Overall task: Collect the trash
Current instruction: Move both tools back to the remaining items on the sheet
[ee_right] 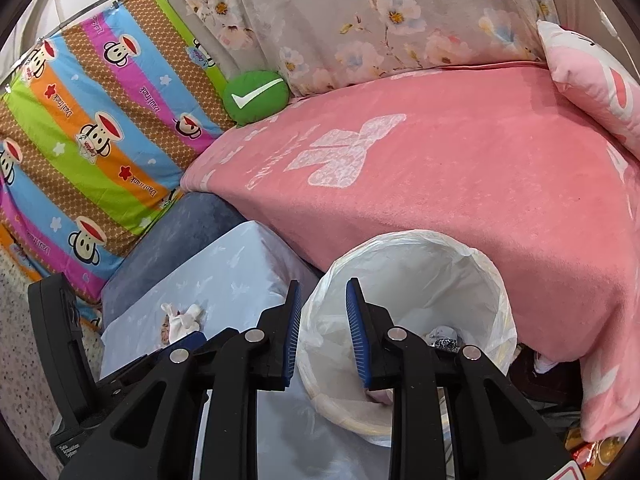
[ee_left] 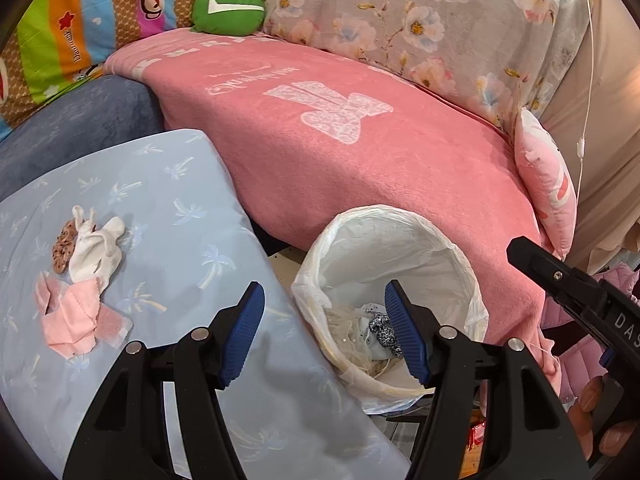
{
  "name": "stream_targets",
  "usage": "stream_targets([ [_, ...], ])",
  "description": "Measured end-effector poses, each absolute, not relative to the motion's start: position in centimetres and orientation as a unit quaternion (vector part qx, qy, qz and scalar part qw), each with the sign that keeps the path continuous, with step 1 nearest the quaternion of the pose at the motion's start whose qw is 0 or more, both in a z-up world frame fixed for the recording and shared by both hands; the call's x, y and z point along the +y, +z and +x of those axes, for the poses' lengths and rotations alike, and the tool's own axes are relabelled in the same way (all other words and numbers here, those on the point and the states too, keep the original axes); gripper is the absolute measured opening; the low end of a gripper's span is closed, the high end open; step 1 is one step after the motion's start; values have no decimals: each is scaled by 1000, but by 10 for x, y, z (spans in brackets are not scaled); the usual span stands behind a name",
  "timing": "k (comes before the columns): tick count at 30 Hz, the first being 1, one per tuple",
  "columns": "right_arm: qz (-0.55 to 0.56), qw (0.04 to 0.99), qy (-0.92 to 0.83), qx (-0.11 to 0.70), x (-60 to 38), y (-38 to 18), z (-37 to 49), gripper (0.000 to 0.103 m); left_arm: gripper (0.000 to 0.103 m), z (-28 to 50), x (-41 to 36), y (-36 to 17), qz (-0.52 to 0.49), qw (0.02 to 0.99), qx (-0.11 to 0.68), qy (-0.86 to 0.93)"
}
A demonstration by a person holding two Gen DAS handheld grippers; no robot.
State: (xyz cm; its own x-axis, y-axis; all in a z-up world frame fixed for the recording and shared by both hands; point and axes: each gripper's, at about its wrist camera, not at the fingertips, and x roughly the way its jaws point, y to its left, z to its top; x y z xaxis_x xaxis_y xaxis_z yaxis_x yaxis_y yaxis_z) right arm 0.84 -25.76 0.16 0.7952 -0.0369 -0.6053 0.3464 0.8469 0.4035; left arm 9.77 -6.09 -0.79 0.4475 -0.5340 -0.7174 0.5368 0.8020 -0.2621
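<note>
A white-lined trash bin (ee_left: pixel 400 240) stands between a light blue cushion (ee_left: pixel 168 184) and a pink-covered bed; scraps lie at its bottom (ee_left: pixel 378 332). On the cushion lie a white rag (ee_left: pixel 96 248), a brown patterned scrunchie (ee_left: pixel 62 246) and pink cloth pieces (ee_left: pixel 72 320). My left gripper (ee_left: pixel 324 336) is open and empty, hovering over the bin's near left rim. My right gripper (ee_right: pixel 322 332) is open and empty above the bin's (ee_right: pixel 420 276) left rim. The white rag also shows in the right wrist view (ee_right: pixel 182 320).
The pink blanket (ee_left: pixel 360 140) covers the bed behind the bin. A green round cushion (ee_left: pixel 228 8), a striped cartoon quilt (ee_right: pixel 92 128), a floral cloth (ee_right: pixel 360 20) and a pink pillow (ee_left: pixel 548 184) surround it. The right gripper's body (ee_left: pixel 580 292) shows at the right.
</note>
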Motion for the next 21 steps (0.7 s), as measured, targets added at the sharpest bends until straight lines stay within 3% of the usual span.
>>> stream_targets([
  [21, 212, 908, -48, 357, -180, -22, 40, 25, 69, 109, 9, -18, -24, 872, 423, -244],
])
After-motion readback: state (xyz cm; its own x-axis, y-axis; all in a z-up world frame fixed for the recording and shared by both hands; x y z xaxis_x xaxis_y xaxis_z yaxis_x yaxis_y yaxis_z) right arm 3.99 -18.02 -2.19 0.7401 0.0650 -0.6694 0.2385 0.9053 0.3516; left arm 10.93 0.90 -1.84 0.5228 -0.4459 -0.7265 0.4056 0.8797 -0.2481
